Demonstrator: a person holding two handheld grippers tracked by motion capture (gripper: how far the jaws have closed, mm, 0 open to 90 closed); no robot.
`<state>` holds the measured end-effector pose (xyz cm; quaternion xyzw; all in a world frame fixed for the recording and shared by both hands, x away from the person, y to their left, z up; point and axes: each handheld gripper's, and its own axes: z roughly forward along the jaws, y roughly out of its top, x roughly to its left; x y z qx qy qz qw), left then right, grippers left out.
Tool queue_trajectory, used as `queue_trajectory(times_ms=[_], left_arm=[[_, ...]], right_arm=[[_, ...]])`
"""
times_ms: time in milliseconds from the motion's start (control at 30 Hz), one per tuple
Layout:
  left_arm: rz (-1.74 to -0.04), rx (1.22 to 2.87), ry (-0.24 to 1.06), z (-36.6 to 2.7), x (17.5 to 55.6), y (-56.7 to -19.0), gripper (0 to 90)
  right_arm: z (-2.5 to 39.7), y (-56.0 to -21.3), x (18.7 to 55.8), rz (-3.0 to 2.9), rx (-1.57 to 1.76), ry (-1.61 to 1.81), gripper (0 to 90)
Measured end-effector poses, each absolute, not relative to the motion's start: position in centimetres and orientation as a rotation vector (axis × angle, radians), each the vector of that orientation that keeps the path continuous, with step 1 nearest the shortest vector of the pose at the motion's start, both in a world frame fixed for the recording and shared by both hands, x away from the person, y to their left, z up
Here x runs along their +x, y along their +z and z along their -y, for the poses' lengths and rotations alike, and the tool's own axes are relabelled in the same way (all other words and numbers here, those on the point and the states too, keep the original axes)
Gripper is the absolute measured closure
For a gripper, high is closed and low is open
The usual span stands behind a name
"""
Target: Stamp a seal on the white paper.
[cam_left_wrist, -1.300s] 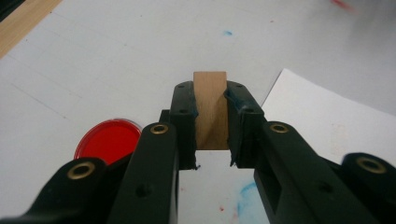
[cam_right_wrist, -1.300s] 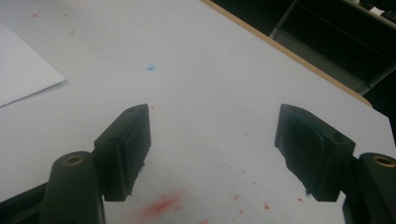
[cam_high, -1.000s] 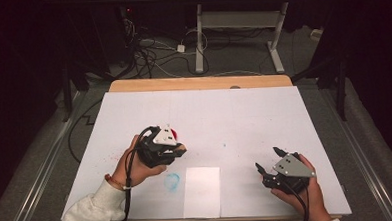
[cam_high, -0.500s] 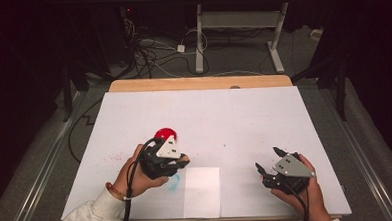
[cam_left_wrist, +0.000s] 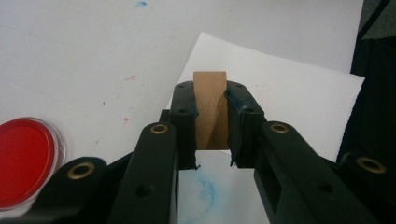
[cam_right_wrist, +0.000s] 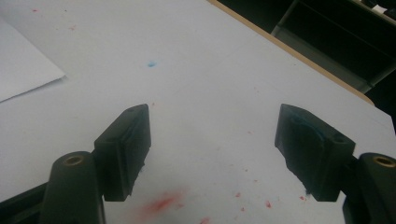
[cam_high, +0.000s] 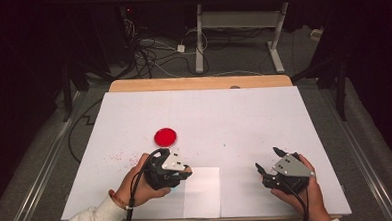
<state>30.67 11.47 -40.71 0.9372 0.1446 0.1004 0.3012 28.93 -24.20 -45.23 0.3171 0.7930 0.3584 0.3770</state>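
Currently, a wooden block [cam_left_wrist: 210,109] is clamped by the left gripper [cam_left_wrist: 211,126] above white paper [cam_left_wrist: 289,100]; the right gripper [cam_right_wrist: 212,154] is held spread, grasping nothing.

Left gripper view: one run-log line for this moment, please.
left tool shut on wooden block | over paper sheet | red ink dish beside | right tool open

Cables [cam_high: 151,52] and desk legs [cam_high: 199,38] behind table [cam_high: 284,116].

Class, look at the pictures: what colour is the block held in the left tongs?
Light brown, like plain wood. The block shows best in the left gripper view.
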Motion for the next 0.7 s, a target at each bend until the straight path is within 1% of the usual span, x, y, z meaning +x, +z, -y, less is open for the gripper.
queue_trajectory(times_ms=[367,700], left_arm=[[-0.342,2.506,0.219,-11.2,29.6,-41.7,73.3],[-0.304,2.547,0.161,-9.0,30.1,-43.5,73.3]], right_arm=[[24.1,-45.2,28.8,-2.026,0.813,0.914,27.4],[24.0,-45.3,28.9,-2.032,0.805,0.912,27.4]])
